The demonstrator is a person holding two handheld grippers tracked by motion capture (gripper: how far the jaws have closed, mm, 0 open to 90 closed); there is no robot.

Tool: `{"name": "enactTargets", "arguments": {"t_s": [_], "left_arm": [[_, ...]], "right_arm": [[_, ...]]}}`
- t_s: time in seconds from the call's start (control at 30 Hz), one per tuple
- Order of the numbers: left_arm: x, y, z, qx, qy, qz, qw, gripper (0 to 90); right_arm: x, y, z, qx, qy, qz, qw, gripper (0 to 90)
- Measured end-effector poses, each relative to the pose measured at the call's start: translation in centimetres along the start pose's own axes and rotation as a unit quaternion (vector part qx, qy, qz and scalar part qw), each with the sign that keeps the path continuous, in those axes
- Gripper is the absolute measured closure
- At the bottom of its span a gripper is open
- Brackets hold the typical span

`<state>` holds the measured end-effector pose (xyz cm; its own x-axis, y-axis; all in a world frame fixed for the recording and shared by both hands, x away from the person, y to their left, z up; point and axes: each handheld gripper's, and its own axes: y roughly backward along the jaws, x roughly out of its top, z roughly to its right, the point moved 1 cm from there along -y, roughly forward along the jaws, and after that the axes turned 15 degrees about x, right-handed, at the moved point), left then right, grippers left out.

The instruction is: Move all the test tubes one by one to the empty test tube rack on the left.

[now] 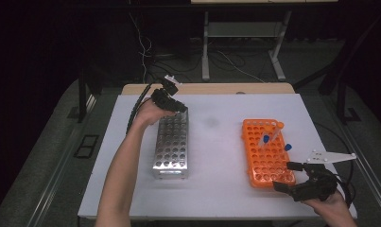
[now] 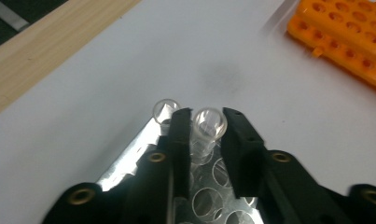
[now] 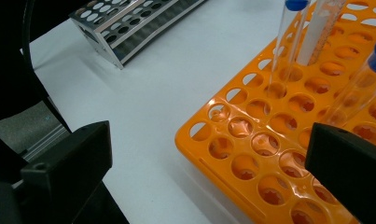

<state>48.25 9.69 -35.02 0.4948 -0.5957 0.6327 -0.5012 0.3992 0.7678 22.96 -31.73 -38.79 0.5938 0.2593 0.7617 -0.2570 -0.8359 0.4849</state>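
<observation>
A metal tube rack (image 1: 171, 146) lies left of centre on the white table top, and an orange rack (image 1: 267, 151) lies to the right. My left gripper (image 1: 178, 108) is at the metal rack's far end. In the left gripper view its jaws (image 2: 207, 114) are shut on a clear open tube (image 2: 208, 126) standing in the metal rack (image 2: 129, 158). A second clear tube (image 2: 166, 109) stands just outside the left jaw. My right gripper (image 1: 285, 176) hovers open at the orange rack's near right corner, holding nothing (image 3: 209, 140). The orange rack (image 3: 251, 140) holds two blue-capped tubes (image 3: 288, 37) (image 3: 363, 84) and an orange-capped one (image 1: 278, 126).
A white sheet (image 1: 216, 156) covers the table, with a faint grey smudge (image 1: 210, 122) between the racks. A wooden edge (image 1: 207, 88) runs along the back. Beyond it are cables and a stand's legs (image 1: 205, 52) on the dark floor.
</observation>
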Motion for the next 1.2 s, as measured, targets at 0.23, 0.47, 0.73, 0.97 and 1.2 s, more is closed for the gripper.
{"name": "enactTargets", "arguments": {"t_s": [0.23,0.47,0.73,0.97,1.2], "left_arm": [[-0.1,1.2,0.5,-0.023,0.01,0.008,0.9997,52.7],[-0.7,2.7,1.6,-0.035,0.013,0.013,0.9992,39.2],[-1.9,5.0,3.1,-0.038,0.026,0.044,0.998,22.7],[-3.1,6.8,4.7,-0.03,0.034,0.062,0.997,6.7],[-4.7,8.2,6.4,-0.024,0.031,0.075,0.9964,0.0]], "right_arm": [[0.1,0.2,0.2,-0.008,-0.002,0.0,1.0,0.4],[0.5,0.5,0.6,-0.02,-0.002,-0.007,0.9998,0.3],[1.2,0.7,2.1,-0.04,-0.006,-0.016,0.999,0.4],[1.6,0.4,3.3,-0.054,-0.01,-0.022,0.9983,3.7],[2.0,0.1,4.3,-0.061,-0.005,-0.027,0.9977,14.4]]}}
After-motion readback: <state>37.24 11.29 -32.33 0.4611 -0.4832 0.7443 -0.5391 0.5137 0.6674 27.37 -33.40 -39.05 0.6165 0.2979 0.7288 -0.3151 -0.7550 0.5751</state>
